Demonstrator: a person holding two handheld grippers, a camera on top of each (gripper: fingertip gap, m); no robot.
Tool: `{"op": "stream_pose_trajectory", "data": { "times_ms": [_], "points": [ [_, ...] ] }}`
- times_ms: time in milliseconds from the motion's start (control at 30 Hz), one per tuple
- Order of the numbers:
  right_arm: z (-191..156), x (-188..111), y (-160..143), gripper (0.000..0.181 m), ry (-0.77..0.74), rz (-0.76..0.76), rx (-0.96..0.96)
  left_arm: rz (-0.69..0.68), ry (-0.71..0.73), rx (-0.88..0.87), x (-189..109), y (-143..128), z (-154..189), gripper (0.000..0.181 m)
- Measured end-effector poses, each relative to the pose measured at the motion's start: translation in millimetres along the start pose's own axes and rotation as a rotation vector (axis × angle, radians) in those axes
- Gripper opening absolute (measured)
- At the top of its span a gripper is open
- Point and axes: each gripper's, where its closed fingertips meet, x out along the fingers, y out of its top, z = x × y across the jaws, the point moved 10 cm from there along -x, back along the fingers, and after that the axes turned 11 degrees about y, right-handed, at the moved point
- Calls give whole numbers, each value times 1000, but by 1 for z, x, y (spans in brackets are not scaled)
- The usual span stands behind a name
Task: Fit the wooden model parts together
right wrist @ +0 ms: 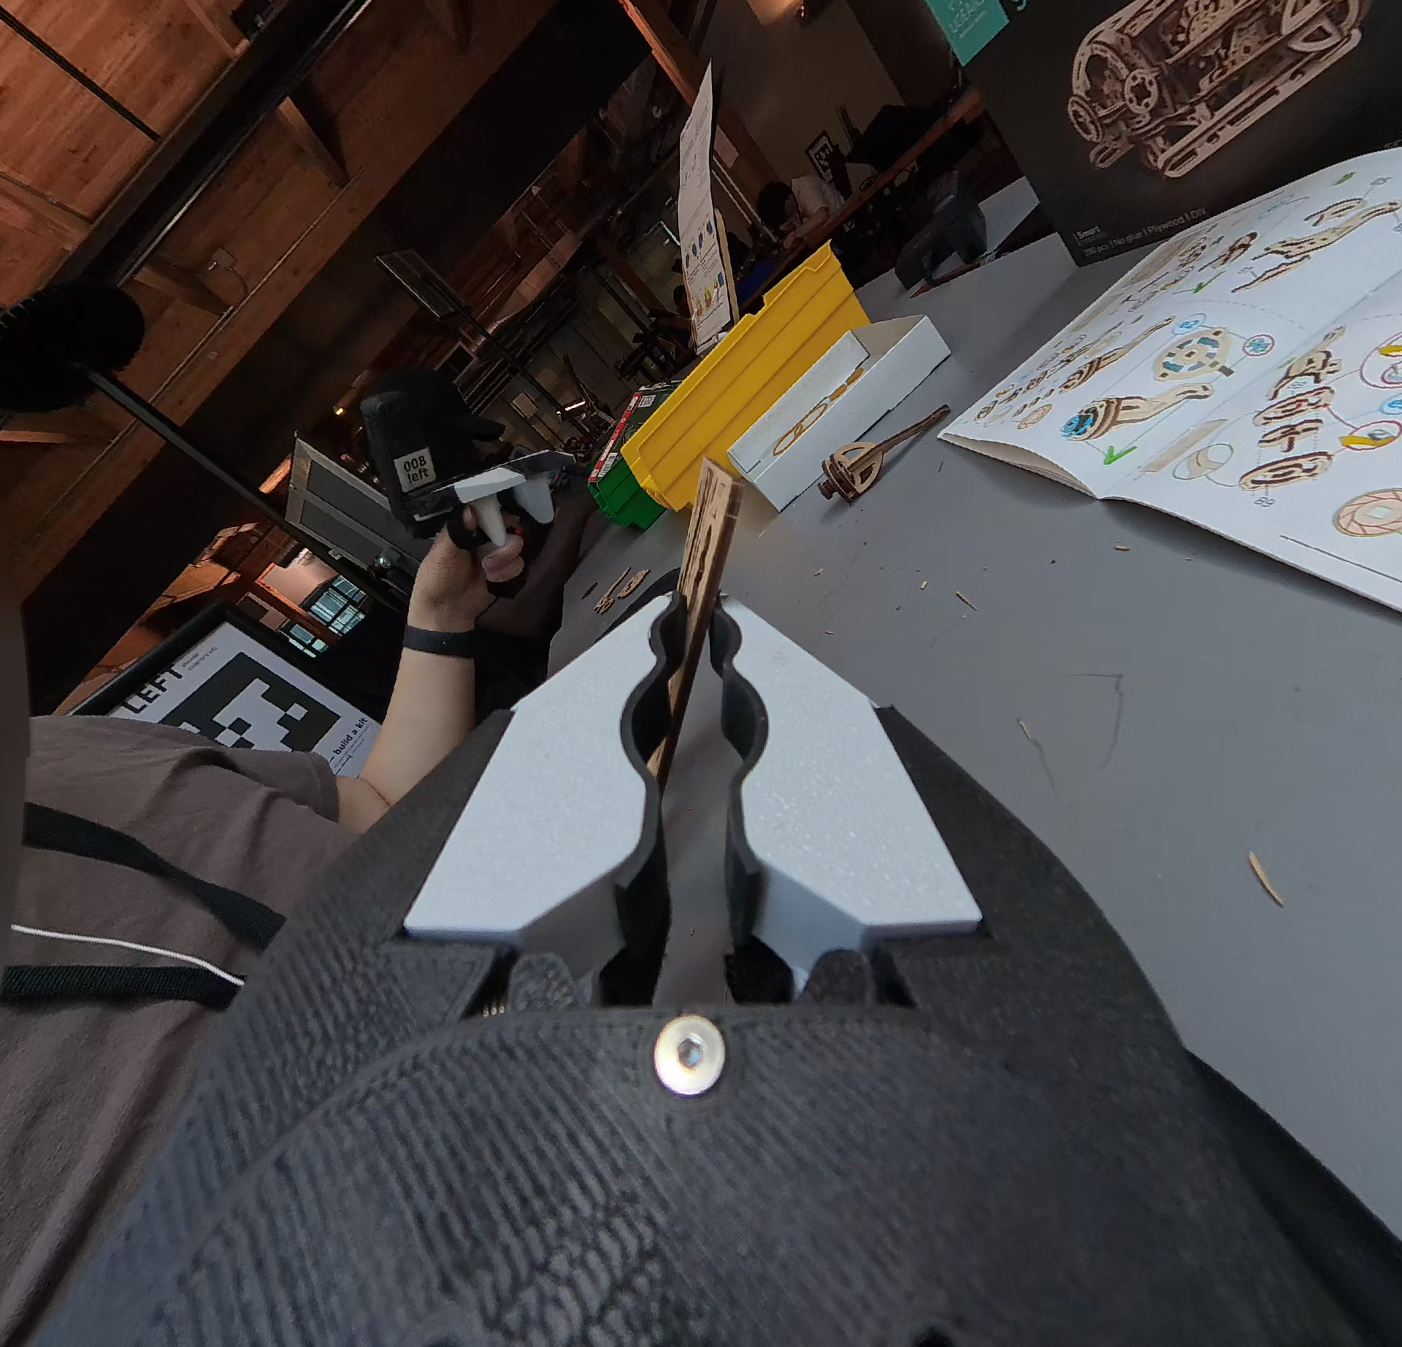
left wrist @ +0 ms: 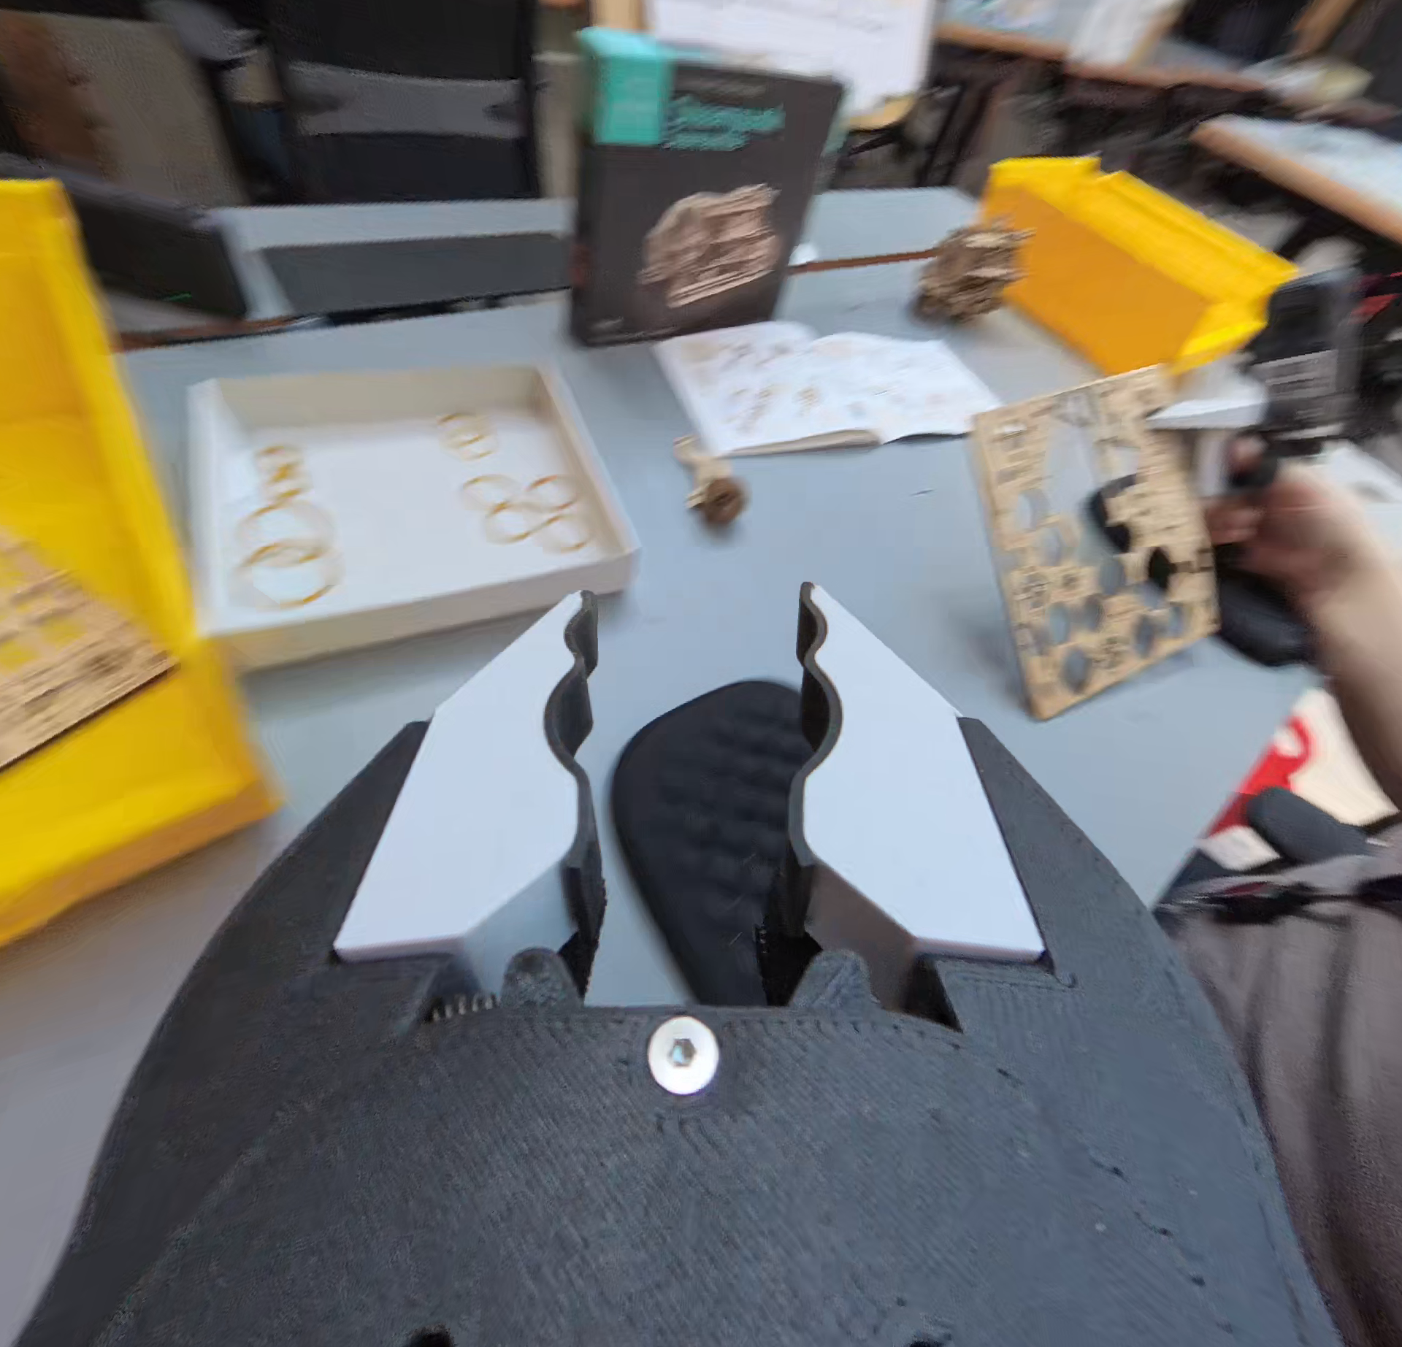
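Observation:
My left gripper (left wrist: 698, 601) is open and empty, held above the grey table (left wrist: 872, 590); it also shows far off in the right wrist view (right wrist: 531, 476). My right gripper (right wrist: 694, 616) is shut on a laser-cut wooden parts sheet (right wrist: 709, 544), seen edge-on and standing upright. The same sheet (left wrist: 1092, 552) shows at the right of the left wrist view, with several parts punched out. A small wooden shaft-and-wheel assembly (left wrist: 713, 495) lies on the table ahead of my left gripper, and it also shows in the right wrist view (right wrist: 872, 461).
A white tray (left wrist: 227, 628) holds several wooden rings. Yellow bins stand at left (left wrist: 114, 742) and back right (left wrist: 1123, 279). A black kit box (left wrist: 698, 203), an open instruction booklet (left wrist: 819, 393), a built wooden model (left wrist: 967, 271) and a black padded rest (left wrist: 705, 817) are on the table. Left tips to right tips: about 40 cm. The small wooden shaft-and-wheel assembly (left wrist: 713, 495) lies around 25 cm away from my left fingertips. It is also in sight in the right wrist view (right wrist: 834, 473).

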Motion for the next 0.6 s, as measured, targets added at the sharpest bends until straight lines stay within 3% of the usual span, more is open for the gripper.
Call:
{"op": "stream_pose_trajectory", "data": {
  "times_ms": [133, 300, 467, 600],
  "points": [
    [0, 0, 0, 3, 12, 4, -2, -85, -403, -4, 85, 12, 74, 57],
    [-1, -2, 1, 3, 24, 23, -5, -128, -545, -31, 173, 19, 113, 56],
    [0, -2, 1, 3, 33, 22, 0, -190, -770, -50, 213, 31, 125, 56],
    [-1, -1, 0, 3, 38, 20, -8, -254, -858, -18, 231, 27, 127, 53]
  ]
}}
